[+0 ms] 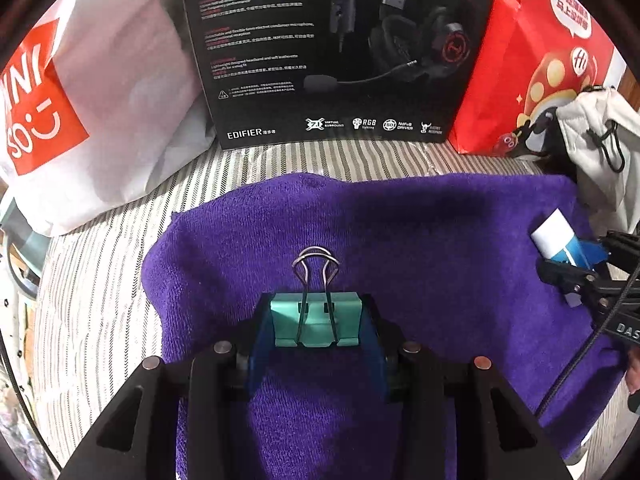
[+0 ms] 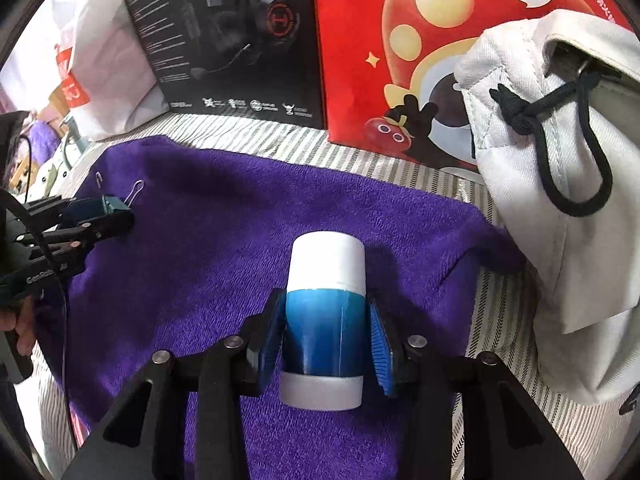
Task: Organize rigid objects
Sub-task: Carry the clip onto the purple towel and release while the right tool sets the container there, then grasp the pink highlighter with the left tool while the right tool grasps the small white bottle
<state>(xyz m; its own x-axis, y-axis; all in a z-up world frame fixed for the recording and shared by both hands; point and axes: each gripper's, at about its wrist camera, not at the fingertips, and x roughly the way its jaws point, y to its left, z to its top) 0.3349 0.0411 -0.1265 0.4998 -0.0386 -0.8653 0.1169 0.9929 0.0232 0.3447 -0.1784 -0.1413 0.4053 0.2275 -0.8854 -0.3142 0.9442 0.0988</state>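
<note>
Black box (image 1: 332,52) ahead of my left gripper: "EDIFIER" at its lower left; badge row beside it reads "VIRTUAL SURROUND", "RGB", "NdFeB DRIVER". Small text lines above too blurred to read.

White bag (image 1: 100,92) ahead-left: red patch with partial white letters "NI" and "SO".

Red bag (image 2: 420,48) ahead of my right gripper: "Hi" in a white bubble near its top.

Right gripper's body (image 1: 624,330), seen from my left: "DAS", cut off.

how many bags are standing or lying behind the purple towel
3: a white plastic bag at the left, a red paper bag right of the black headset box, and a white drawstring pouch at the far right. Others could be hidden behind these.
</note>
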